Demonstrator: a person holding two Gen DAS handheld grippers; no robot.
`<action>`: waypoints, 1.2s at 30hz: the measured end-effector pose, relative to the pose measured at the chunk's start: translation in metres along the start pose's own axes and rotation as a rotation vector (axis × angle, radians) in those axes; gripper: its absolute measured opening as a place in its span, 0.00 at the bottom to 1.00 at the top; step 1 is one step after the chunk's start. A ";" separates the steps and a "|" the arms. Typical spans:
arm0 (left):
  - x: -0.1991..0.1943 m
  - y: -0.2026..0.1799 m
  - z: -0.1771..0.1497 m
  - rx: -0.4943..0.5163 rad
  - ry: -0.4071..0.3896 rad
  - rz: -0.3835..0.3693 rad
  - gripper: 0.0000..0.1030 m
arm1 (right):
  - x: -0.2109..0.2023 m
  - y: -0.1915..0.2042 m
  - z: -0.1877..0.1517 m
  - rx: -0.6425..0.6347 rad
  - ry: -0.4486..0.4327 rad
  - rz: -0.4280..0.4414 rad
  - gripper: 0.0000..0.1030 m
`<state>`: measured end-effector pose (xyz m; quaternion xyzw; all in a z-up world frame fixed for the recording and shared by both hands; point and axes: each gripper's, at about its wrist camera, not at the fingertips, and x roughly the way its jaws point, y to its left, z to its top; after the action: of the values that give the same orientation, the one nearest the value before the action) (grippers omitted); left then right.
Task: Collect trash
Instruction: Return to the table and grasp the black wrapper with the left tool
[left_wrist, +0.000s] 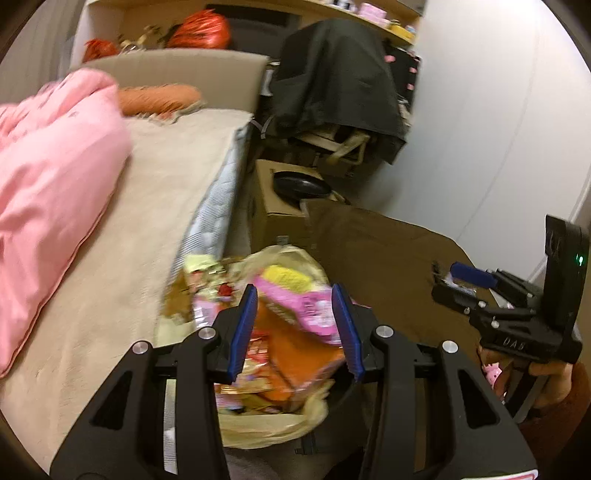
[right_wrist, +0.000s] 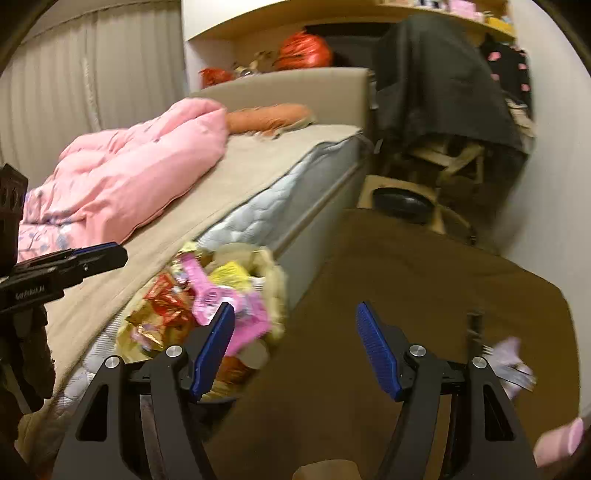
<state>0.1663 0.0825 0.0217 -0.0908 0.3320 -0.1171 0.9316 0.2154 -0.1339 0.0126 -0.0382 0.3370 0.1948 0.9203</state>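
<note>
A bin (left_wrist: 273, 424) lined with a pale bag (left_wrist: 314, 410) stood on the floor, right beside the bed (left_wrist: 147, 206), and it was full to the top. Inside it lay the trash (left_wrist: 291, 332): a pink wrapper (left_wrist: 306, 302) on top, a yellow packet (left_wrist: 286, 277) at 12 o'clock from it, an orange box (left_wrist: 295, 350) below, and red and gold wrappers (right_wrist: 166, 306) toward 9 o'clock. The picture was too blurry to count every piece. The left gripper (left_wrist: 299, 328) hung over the bin with its two blue pads (left_wrist: 243, 328) spread apart, and nothing was pinched between them; the trash only showed through the gap. The right gripper (right_wrist: 295, 347) had its jaws spread wider and empty, over the brown rug (right_wrist: 424, 295), with the bin at 10 o'clock from it. In the left wrist view the right gripper showed at 3 o'clock, held in a hand (left_wrist: 546, 376). One cardboard box (left_wrist: 273, 210) sat past the rug at 12 o'clock, with one black pan (left_wrist: 303, 184) on top of it. On the bed lay one pink blanket (left_wrist: 55, 177) and one orange pillow (left_wrist: 159, 98). One small purple thing (right_wrist: 513, 358) lay on the rug at 3 o'clock of the right gripper; I could not tell what it was.
</note>
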 end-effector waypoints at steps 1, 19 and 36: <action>0.001 -0.010 0.000 0.017 -0.001 -0.005 0.39 | -0.008 -0.009 -0.002 0.013 -0.010 -0.016 0.63; 0.099 -0.170 -0.004 0.240 0.087 -0.265 0.53 | -0.097 -0.147 -0.078 0.146 -0.023 -0.271 0.65; 0.270 -0.246 0.001 0.162 0.345 -0.217 0.33 | -0.127 -0.227 -0.122 0.342 0.014 -0.411 0.65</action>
<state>0.3315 -0.2281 -0.0780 -0.0294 0.4642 -0.2566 0.8472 0.1398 -0.4100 -0.0147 0.0489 0.3563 -0.0559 0.9314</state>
